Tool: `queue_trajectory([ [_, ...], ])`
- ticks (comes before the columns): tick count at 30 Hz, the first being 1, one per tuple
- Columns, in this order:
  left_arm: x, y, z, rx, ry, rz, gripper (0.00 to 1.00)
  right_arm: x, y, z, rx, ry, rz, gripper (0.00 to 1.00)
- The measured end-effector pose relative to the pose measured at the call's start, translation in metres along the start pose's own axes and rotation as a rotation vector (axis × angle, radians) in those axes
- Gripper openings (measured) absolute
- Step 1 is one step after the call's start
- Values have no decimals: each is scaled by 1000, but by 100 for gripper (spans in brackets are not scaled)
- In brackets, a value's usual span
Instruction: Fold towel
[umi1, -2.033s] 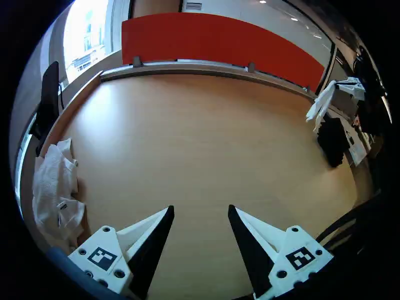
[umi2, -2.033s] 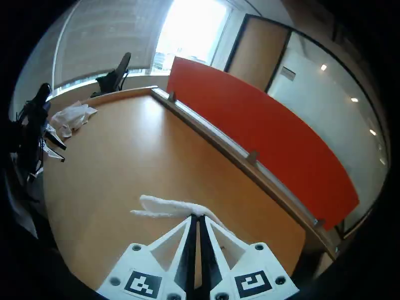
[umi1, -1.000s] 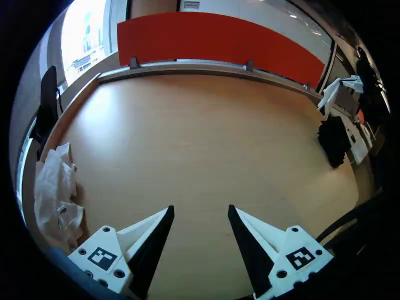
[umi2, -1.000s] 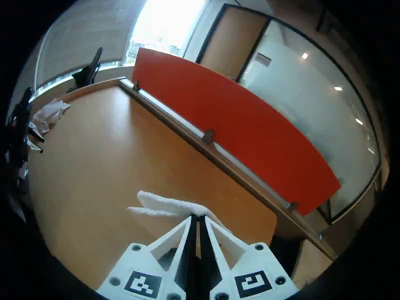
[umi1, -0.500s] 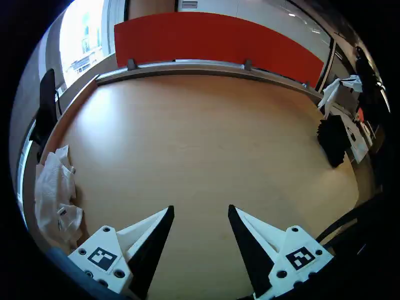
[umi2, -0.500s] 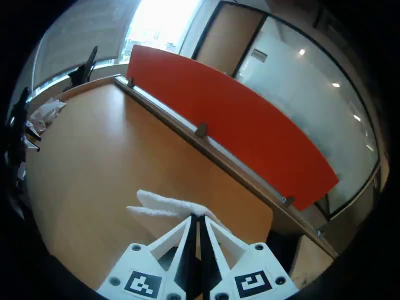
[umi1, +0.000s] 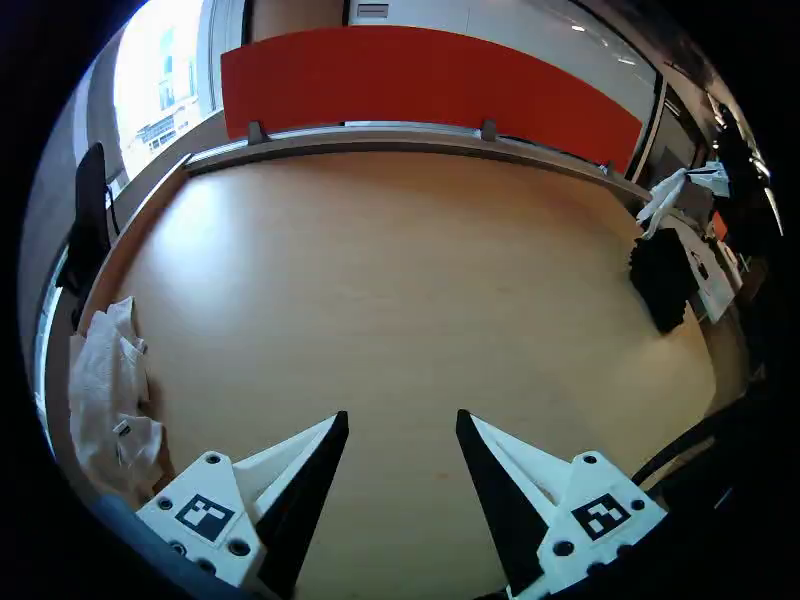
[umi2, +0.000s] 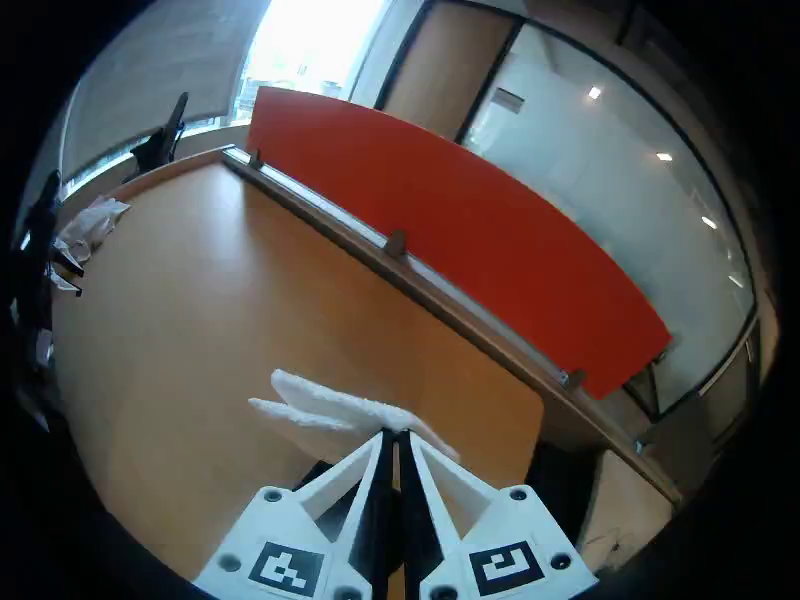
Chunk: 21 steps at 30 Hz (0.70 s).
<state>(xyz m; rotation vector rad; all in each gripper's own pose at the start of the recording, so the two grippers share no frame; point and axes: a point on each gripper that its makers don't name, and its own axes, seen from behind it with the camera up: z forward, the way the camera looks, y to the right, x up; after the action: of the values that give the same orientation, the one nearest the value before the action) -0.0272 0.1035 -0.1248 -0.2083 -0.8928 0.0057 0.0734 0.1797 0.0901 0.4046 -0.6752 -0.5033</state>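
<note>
Currently the right gripper (umi2: 397, 436) has its jaws closed on the towel (umi2: 335, 410); the left gripper (umi1: 400, 416) has its jaws apart, holding nothing, over bare tabletop (umi1: 400, 270).

View differences, all placed against the orange panel (umi2: 450, 230):
- Right gripper view: the towel, white, held off the tabletop on my side of the panel, nearer the panel's end away from the window. A shadow lies below it.
- Left gripper view: the panel (umi1: 430, 75) seen head-on across the far edge; a crumpled white heap (umi1: 105, 390) far from it, at the tabletop's left edge; a small white cloth (umi1: 663, 195) by its right end. I cannot tell whether that is the same towel. A dark shape (umi1: 665, 285) below it is unidentified.

Counts: two grippers, one gripped towel, one heap, one panel, one dark chair (umi1: 90, 230) beyond the panel's window end.

Towel long axis: runs out from the jaw tips roughly along the panel's length, free end toward the window end.
</note>
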Motion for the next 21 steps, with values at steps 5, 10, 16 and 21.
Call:
queue_trajectory([
  [5,0,3,-1,-6,1,8,79,-30,3,-13,-12,-34,25,4],
  [10,-1,6,-1,-14,0,12,79,-58,-1,-25,-19,-62,58,4],
  [16,-3,8,-1,-19,-2,16,79,-82,-7,-34,-27,-85,84,4],
  [21,-4,7,-4,-19,0,17,79,-99,-12,-37,-32,-103,110,4],
])
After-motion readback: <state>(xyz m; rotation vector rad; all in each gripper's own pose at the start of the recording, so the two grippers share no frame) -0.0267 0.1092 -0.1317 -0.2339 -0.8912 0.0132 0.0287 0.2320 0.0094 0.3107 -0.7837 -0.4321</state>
